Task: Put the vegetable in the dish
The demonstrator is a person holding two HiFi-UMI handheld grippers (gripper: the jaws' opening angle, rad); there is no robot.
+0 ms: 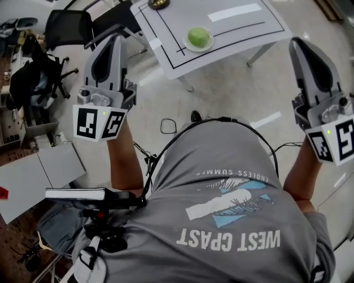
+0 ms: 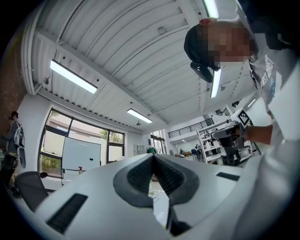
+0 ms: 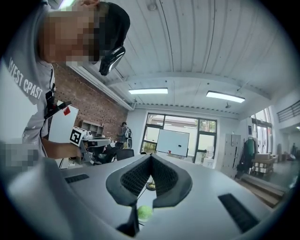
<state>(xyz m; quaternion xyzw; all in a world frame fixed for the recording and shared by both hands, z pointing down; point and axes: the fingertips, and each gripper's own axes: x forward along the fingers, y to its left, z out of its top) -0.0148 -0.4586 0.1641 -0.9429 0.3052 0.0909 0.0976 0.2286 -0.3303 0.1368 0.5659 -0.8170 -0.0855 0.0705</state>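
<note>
A round green vegetable [image 1: 199,37] lies in a small pale dish [image 1: 188,48] on the white table [image 1: 238,27] at the top of the head view. Both grippers are raised well back from the table, on either side of my body. My left gripper [image 1: 115,37] is shut and holds nothing; in its own view the ribbed pads [image 2: 140,176] meet at the tips of the left gripper [image 2: 153,157]. My right gripper [image 1: 297,41] also has its jaws together and holds nothing [image 3: 151,157]. Below its pads the vegetable [image 3: 144,213] shows far off through the gap.
A dark bowl [image 1: 159,3] stands at the table's far edge. Black office chairs [image 1: 66,25] stand at the upper left. White boards [image 1: 33,177] and a tripod-like stand [image 1: 102,226] sit at the lower left. Cables [image 1: 168,126] lie on the floor in front of me.
</note>
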